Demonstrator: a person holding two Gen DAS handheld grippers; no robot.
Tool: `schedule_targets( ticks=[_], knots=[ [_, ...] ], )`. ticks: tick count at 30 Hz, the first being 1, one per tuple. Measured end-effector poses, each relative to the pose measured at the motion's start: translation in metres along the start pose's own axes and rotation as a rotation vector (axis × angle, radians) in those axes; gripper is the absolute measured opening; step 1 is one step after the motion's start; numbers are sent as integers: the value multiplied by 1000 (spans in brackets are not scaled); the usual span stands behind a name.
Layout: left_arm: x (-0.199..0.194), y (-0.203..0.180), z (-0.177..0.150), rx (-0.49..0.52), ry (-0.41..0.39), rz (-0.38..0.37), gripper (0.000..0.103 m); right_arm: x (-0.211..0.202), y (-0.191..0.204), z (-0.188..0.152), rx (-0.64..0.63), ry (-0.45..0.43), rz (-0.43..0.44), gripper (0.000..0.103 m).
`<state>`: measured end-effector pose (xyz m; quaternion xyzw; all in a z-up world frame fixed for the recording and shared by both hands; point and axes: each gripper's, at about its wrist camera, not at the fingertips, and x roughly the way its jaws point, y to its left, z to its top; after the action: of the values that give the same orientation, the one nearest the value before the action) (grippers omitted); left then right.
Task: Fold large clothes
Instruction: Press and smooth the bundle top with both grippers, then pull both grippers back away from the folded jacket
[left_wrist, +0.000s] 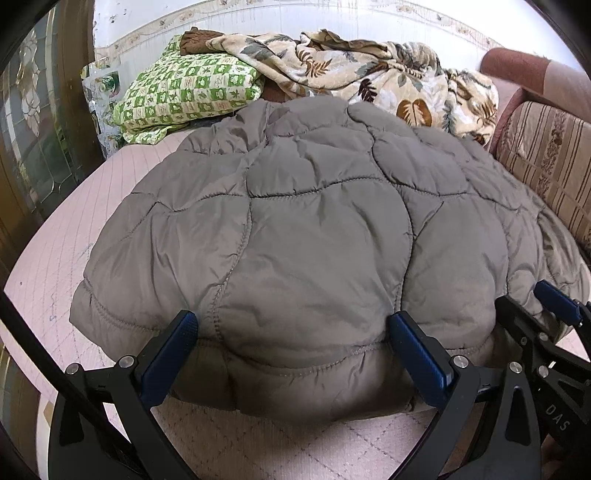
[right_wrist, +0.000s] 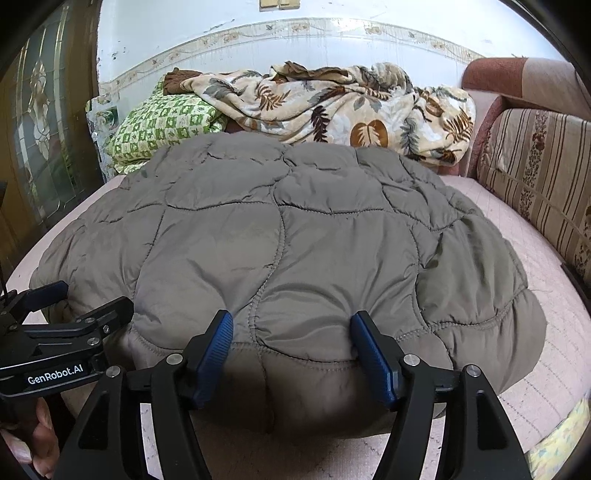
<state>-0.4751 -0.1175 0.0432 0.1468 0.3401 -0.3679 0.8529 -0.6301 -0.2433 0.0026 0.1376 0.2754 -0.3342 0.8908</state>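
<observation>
A grey quilted puffer jacket (left_wrist: 314, 221) lies folded in a thick bundle on the pink quilted cover (left_wrist: 55, 240). My left gripper (left_wrist: 291, 325) stands wide open at the bundle's near edge, with the padded hem bulging between its blue fingertips. Just to its right sits my right gripper (left_wrist: 535, 310). In the right wrist view the jacket (right_wrist: 277, 240) fills the middle. There the right gripper (right_wrist: 291, 325) is open astride the near hem, its fingertips touching the puffy fabric on either side. The left gripper (right_wrist: 81, 301) shows at the left edge, against the jacket's corner.
A green checked pillow (left_wrist: 184, 92) and a crumpled leaf-print blanket (left_wrist: 369, 74) lie behind the jacket against the wall. A striped cushion (left_wrist: 546, 162) lines the right side. A wooden door with patterned glass (left_wrist: 37, 129) stands at the left. A hand (right_wrist: 37, 443) holds the left gripper.
</observation>
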Motion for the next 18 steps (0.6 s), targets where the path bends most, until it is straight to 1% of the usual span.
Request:
schedule_targets(
  ticks=[4, 6, 9, 11, 13, 15, 18],
  knots=[
    [-15, 6, -4, -22, -37, -20, 103, -11, -1, 0, 12, -22, 21, 76],
    [-21, 9, -9, -18, -53, -6, 103, -16, -1, -2, 17, -23, 31, 79],
    [-16, 14, -12, -32, -18, -15, 103, -17, -1, -5, 17, -8, 39, 82],
    [-10, 16, -13, -41, 5, -20, 103, -13, -1, -5, 21, 13, 40, 83],
    [-8, 13, -15, -19, 0, -4, 103, -7, 1, -7, 17, 39, 38, 84],
    [-8, 11, -15, -10, -8, 3, 103, -5, 2, -6, 6, 39, 33, 86],
    [-17, 14, -15, -24, -31, -18, 103, -10, 1, -6, 11, 27, 41, 86]
  ],
)
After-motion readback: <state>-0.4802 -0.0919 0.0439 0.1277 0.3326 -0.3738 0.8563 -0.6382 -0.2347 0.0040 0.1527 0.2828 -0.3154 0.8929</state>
